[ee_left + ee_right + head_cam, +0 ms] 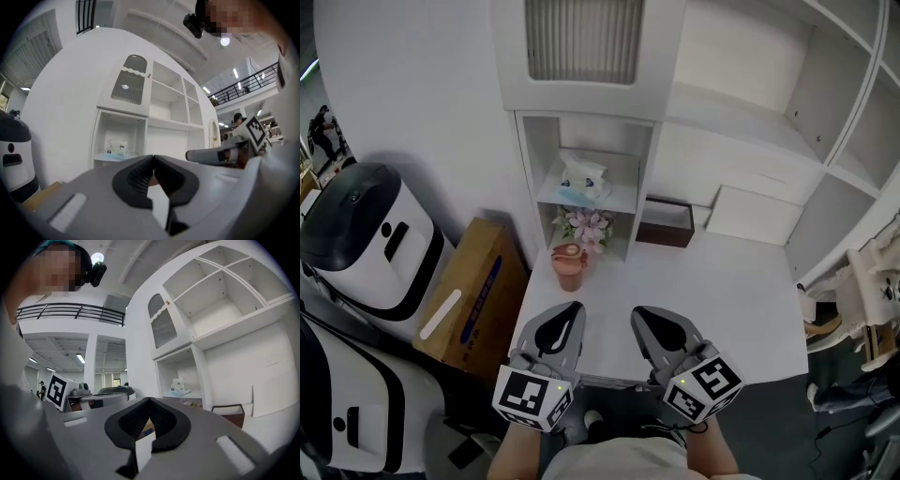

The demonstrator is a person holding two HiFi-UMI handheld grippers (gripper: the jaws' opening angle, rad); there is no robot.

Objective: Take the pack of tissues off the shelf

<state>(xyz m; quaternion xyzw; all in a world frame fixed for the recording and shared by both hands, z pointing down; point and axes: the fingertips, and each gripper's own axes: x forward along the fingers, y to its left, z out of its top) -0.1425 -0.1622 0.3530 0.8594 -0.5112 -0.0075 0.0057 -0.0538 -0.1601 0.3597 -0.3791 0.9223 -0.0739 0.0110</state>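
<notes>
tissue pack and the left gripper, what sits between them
In the head view, a pink cup and then flowers stand between the left gripper and the tissue pack.

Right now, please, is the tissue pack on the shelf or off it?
On the shelf: the tissue pack rests on it, above the flowers.

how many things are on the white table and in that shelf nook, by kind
boxes: 2, a dark brown open box and a white rectangular box
white and blue plastic pack of tissues: 1
bunch of pink flowers: 1
pink cup: 1
total: 5
</notes>
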